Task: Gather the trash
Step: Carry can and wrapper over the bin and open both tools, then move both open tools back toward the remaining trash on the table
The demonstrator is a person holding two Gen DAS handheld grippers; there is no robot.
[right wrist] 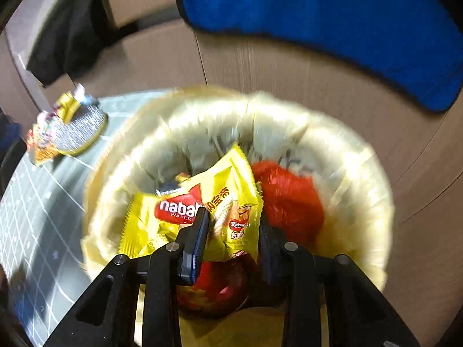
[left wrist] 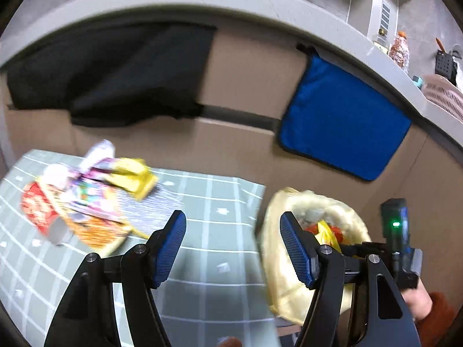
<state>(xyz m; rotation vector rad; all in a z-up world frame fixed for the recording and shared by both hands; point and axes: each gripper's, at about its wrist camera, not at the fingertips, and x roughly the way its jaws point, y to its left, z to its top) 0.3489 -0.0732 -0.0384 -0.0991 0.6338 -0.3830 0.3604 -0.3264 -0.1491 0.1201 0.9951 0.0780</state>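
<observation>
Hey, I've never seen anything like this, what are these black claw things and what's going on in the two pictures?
A person holds a hand-held claw in each hand; a fisheye camera on each looks along its fingers.

The left view shows the left claw wide open and empty above a green checked tablecloth, with a pile of wrappers still lying there.

The right view looks down into a lined bin. The right claw has a yellow wafer packet between its fingers above a red bag; whether it grips is unclear.

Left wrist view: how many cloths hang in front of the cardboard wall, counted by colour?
Black cloth: 1
Blue cloth: 1
Total: 2
</observation>
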